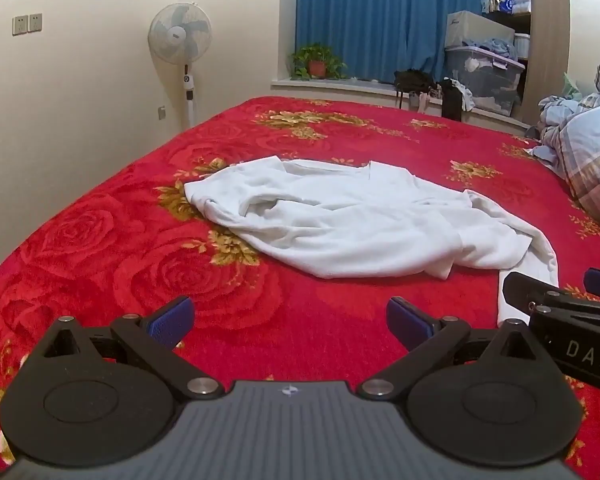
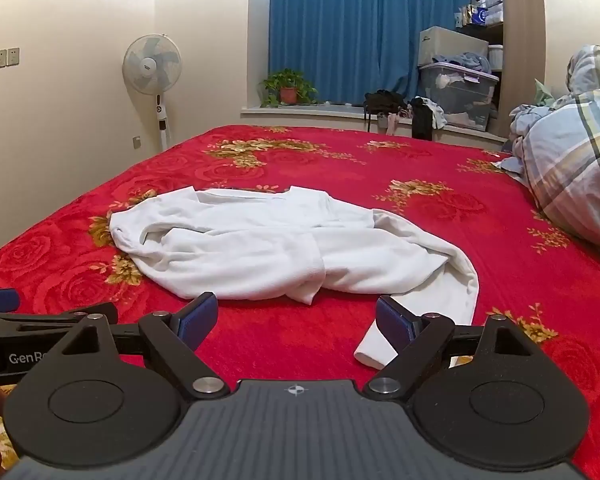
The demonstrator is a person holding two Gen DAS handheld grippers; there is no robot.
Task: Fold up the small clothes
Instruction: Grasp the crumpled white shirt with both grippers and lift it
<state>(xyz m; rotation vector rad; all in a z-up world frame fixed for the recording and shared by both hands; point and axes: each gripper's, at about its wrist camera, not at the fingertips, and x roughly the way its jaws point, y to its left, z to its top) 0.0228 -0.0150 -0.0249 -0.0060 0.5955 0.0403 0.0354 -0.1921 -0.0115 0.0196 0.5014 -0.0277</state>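
A crumpled white garment (image 1: 340,224) (image 2: 276,248) lies in the middle of a red floral bedspread (image 1: 100,248) (image 2: 420,168), one sleeve trailing toward me on the right. My left gripper (image 1: 290,320) hovers over bare bedspread short of the garment, jaws wide open and empty. My right gripper (image 2: 296,320) is open too, just short of the garment's near edge, with the sleeve cuff (image 2: 374,350) lying by its right finger. In the left wrist view the right gripper (image 1: 556,292) shows at the right edge. The left gripper's fingers (image 2: 0,300) show at the left edge of the right wrist view.
A rumpled plaid quilt (image 1: 584,160) (image 2: 572,176) is piled on the bed's right side. Beyond the bed stand a pedestal fan (image 1: 180,36), a potted plant (image 1: 316,62), a storage bin (image 1: 484,76) and blue curtains (image 1: 380,16).
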